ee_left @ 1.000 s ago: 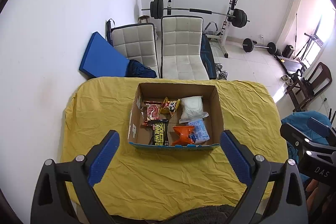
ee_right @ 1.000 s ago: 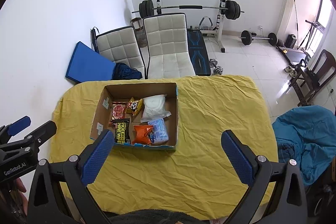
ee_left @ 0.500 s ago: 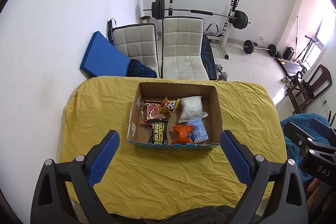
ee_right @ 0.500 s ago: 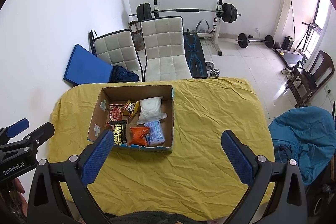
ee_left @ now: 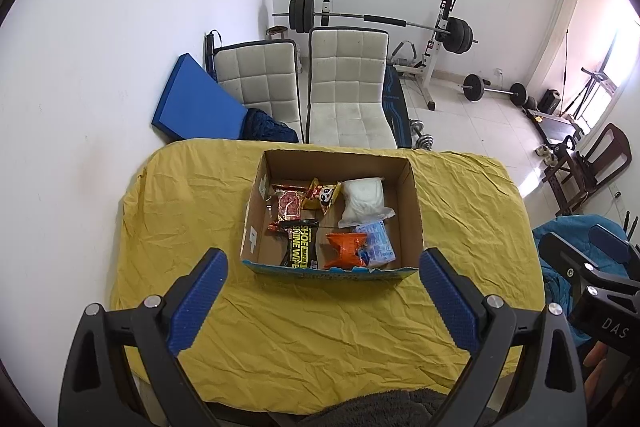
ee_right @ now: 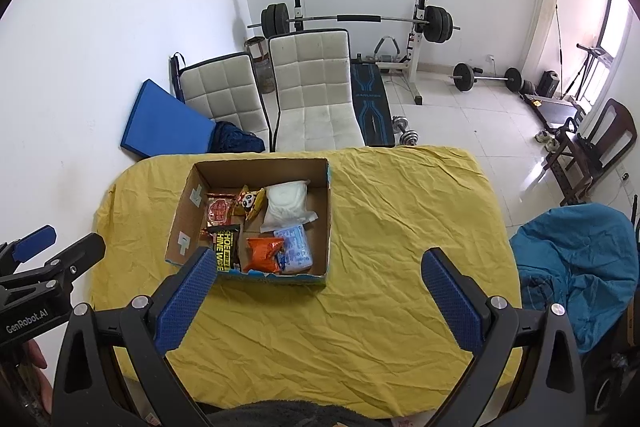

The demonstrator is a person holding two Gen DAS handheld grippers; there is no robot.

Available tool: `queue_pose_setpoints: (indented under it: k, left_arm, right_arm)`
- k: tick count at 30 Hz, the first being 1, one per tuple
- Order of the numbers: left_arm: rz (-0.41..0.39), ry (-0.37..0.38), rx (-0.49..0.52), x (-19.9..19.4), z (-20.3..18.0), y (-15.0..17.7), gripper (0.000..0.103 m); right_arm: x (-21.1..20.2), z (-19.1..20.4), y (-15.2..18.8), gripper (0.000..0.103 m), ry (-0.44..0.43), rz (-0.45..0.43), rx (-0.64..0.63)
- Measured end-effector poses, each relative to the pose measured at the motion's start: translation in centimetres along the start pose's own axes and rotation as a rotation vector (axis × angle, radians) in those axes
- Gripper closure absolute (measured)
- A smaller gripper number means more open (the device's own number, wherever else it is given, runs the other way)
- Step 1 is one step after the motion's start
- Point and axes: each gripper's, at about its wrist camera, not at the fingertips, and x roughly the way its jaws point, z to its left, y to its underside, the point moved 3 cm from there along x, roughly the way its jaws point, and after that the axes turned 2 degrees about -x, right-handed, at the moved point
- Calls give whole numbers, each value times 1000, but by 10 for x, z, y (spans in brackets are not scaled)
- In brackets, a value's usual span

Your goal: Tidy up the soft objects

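An open cardboard box [ee_left: 414, 203] [ee_right: 182, 211] stands on the yellow-clothed table [ee_left: 320, 327] [ee_right: 400, 207]. Inside lie soft packets: a white bag [ee_left: 363, 195] [ee_right: 286, 202], an orange pouch [ee_left: 345, 249] [ee_right: 262, 254], a blue-printed pack [ee_left: 378, 243] [ee_right: 295, 243], a black shoe-wipe pack [ee_left: 302, 245] [ee_right: 226, 247], a red snack pack [ee_left: 290, 203] [ee_right: 219, 210] and a yellow panda pack [ee_left: 323, 194] [ee_right: 250, 203]. My left gripper [ee_left: 320, 291] hovers open above the near table edge, before the box. My right gripper [ee_right: 316, 293] is open too, right of the box, with nothing between its fingers.
Two white chairs [ee_left: 348, 83] [ee_right: 312, 87] stand behind the table with a blue mat [ee_left: 196, 107] against the wall. A barbell rack [ee_right: 360, 23] and weights fill the back. A blue beanbag [ee_right: 576, 267] sits at the right. A dark chair [ee_left: 600, 163] stands by the window.
Both grippers have drawn back and up slightly, so the table and box look a little smaller and further away. Both stay open; nothing in the box has moved.
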Motion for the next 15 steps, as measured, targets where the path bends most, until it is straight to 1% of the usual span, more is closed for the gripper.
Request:
queue_pose_setpoints:
  k: [7, 15]
  left_arm:
    - [-13, -10, -18, -3, 1, 8, 5]
    - [-15, -12, -22, -4, 3, 13, 5]
  right_arm:
    - [-3, 0, 4, 0, 7, -20, -5]
    - [-4, 0, 5, 0, 6, -22, -5]
